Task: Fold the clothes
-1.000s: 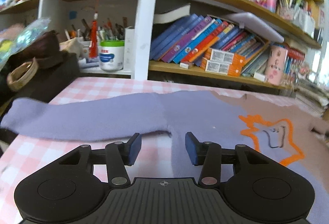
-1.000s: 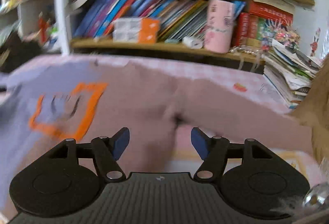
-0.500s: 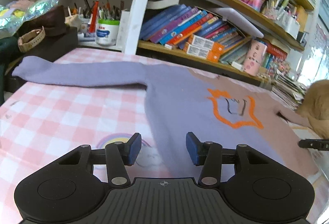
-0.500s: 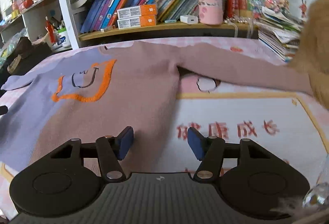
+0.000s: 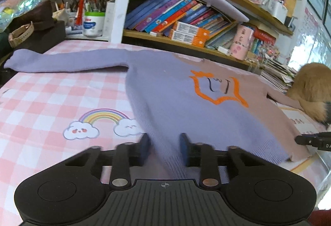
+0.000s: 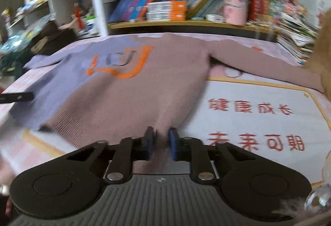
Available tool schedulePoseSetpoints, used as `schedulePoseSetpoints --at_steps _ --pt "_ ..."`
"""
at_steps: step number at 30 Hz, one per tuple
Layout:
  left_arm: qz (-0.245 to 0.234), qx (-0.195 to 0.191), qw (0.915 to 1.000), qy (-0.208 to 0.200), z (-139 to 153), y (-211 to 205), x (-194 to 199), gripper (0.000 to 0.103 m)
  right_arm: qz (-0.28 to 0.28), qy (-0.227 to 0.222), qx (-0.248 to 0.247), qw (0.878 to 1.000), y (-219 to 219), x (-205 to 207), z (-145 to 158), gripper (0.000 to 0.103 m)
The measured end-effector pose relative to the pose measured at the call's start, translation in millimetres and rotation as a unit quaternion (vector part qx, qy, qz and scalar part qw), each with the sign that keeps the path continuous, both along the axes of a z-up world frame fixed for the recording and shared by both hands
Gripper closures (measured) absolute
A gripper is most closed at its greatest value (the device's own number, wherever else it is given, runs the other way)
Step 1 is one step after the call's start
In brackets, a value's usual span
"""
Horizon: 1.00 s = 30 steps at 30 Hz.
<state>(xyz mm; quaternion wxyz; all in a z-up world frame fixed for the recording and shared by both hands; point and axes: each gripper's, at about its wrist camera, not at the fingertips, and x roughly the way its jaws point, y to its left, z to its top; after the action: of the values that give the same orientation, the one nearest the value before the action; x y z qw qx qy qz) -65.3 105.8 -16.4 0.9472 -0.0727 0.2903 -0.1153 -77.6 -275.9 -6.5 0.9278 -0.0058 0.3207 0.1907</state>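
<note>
A sweater, lilac on its left half and dusty pink on its right with an orange outline on the chest, lies flat with both sleeves spread out. My left gripper sits at the lilac corner of the near hem. Its jaws are closing, the fabric's edge runs between them, and the pads do not pinch it. My right gripper is shut on the pink hem of the sweater, which bunches between its pads. A finger of each gripper shows at the edge of the other's view.
A pink checked cloth with a rainbow print covers the left of the table. A mat with red characters lies on the right. Shelves of books stand behind. A furry orange animal lies on the right sleeve's end, beside stacked magazines.
Both grippers drew back from the sweater's upper part to its near hem. The right jaws went from wide to shut on the hem. The left jaws narrowed.
</note>
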Motion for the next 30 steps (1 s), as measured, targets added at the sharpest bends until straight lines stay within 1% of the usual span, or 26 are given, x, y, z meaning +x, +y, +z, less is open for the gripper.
schedulePoseSetpoints --at_steps 2,3,4,5,6,7,9,12,15,18,22,23,25,27,29,30 --pt "-0.024 0.028 0.9993 0.001 1.7 -10.8 -6.8 0.089 -0.005 -0.005 -0.005 1.0 -2.5 -1.7 0.6 0.092" --pt "-0.041 0.035 0.9986 0.002 2.6 -14.4 -11.6 0.09 -0.024 -0.011 -0.015 1.0 -7.2 -1.4 1.7 0.092" --pt "-0.057 0.042 0.9975 0.002 3.5 -17.9 -16.4 0.09 -0.045 -0.022 -0.035 0.998 -12.8 -0.8 1.6 0.092" --pt "-0.068 0.044 0.9967 0.002 3.7 -19.6 -20.1 0.091 -0.066 -0.033 -0.054 0.996 -18.4 -0.3 1.4 0.092" --pt "-0.07 0.038 0.9968 0.001 3.1 -18.7 -22.3 0.092 -0.069 -0.027 -0.046 0.996 -24.1 -0.3 1.8 0.092" --pt "-0.067 0.033 0.9972 0.001 2.2 -16.7 -23.1 0.093 -0.072 -0.022 -0.037 0.996 -29.7 -0.5 2.1 0.092" --pt "-0.046 0.021 0.9987 0.001 -0.1 -8.4 -19.1 0.094 -0.057 -0.016 -0.03 0.998 -26.0 -6.1 2.7 0.093" --pt "-0.022 0.025 0.9994 0.003 0.6 1.7 -14.9 0.096 -0.021 -0.017 -0.027 0.999 -10.3 -14.8 2.6 0.093" --pt "-0.019 0.026 0.9995 0.003 0.0 6.4 -18.5 0.096 -0.017 -0.015 -0.023 0.999 -5.0 -14.0 2.3 0.093" --pt "-0.017 0.009 0.9998 0.003 -1.6 10.8 -16.3 0.096 -0.016 -0.017 -0.02 1.0 -2.5 -11.1 1.1 0.093" --pt "-0.023 -0.006 0.9997 0.007 -1.1 7.8 6.2 0.096 -0.044 -0.041 -0.041 0.997 -3.4 19.5 -3.2 0.093" --pt "-0.026 -0.004 0.9996 0.007 -0.1 4.9 13.2 0.096 -0.053 -0.042 -0.041 0.997 -5.1 29.6 -4.4 0.093" --pt "-0.03 0.013 0.9994 0.005 2.6 -3.5 26.4 0.096 -0.069 -0.047 -0.048 0.995 -4.6 47.5 -6.3 0.093" --pt "-0.029 0.041 0.9987 0.005 4.0 -10.2 27.2 0.096 -0.071 -0.039 -0.046 0.996 -2.4 48.7 -5.6 0.093" --pt "-0.025 0.055 0.9982 0.004 3.7 -8.6 16.2 0.097 -0.052 -0.033 -0.035 0.998 -3.8 30.3 -4.4 0.093" --pt "-0.022 0.056 0.9982 0.004 3.2 -6.1 11.2 0.097 -0.042 -0.029 -0.03 0.998 -4.6 21.0 -3.8 0.093"
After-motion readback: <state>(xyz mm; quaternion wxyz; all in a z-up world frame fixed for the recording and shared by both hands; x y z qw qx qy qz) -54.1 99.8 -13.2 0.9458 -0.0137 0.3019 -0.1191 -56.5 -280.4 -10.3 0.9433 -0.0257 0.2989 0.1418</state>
